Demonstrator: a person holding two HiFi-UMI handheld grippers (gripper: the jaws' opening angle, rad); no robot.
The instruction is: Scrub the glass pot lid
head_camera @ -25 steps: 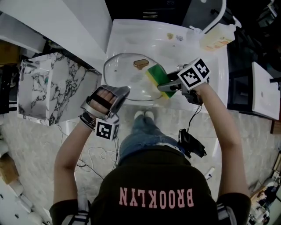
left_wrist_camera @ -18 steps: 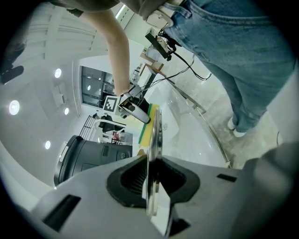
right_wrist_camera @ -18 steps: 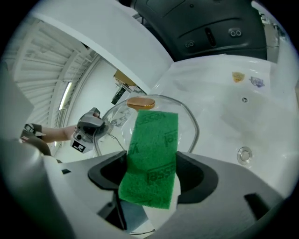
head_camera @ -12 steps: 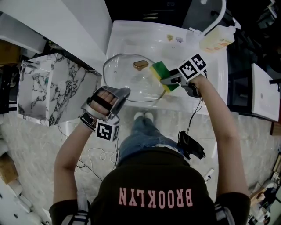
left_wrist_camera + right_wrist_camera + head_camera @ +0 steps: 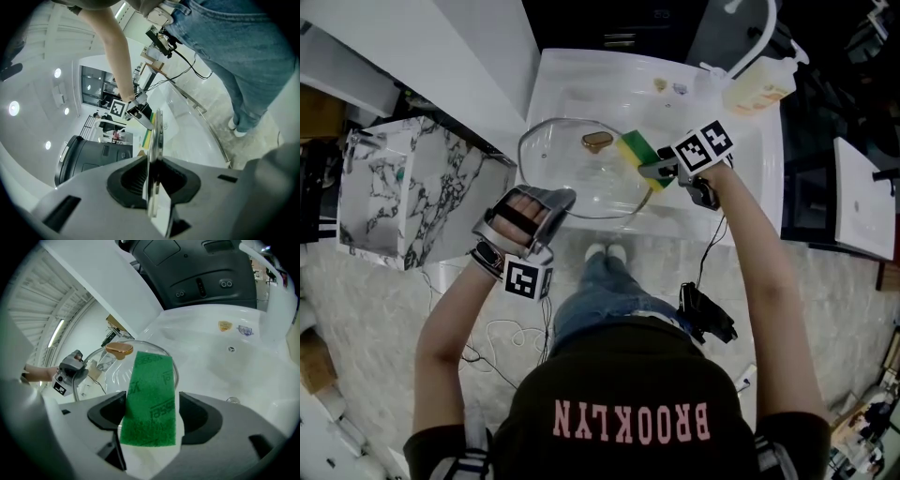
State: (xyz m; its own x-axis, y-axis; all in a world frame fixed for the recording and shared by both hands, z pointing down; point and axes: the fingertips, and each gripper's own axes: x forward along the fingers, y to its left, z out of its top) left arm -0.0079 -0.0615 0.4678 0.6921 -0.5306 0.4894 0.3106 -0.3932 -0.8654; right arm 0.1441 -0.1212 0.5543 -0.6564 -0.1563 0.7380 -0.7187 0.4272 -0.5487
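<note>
The glass pot lid (image 5: 572, 173), upper centre over the sink (image 5: 581, 84), is clamped at its lower-left rim by the left claw (image 5: 555, 199). The sponge (image 5: 636, 150), pinched in the right claw (image 5: 654, 169), is laid on its right edge; the glass extends leftward.

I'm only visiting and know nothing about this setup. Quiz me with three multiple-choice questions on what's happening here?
1. Where is the sponge?
A) on the floor
B) in the right tool
C) on the marble box

2. What colour is the knob on the glass lid?
A) blue
B) white
C) golden brown

3. What is the left tool doing?
A) clamping the lid's rim
B) hanging open, empty
C) gripping a brush

Answers:
1 B: the right gripper view shows it between the jaws.
2 C: it looks bronze in both the head and right gripper views.
3 A: the rim sits edge-on between the closed jaws.
</note>
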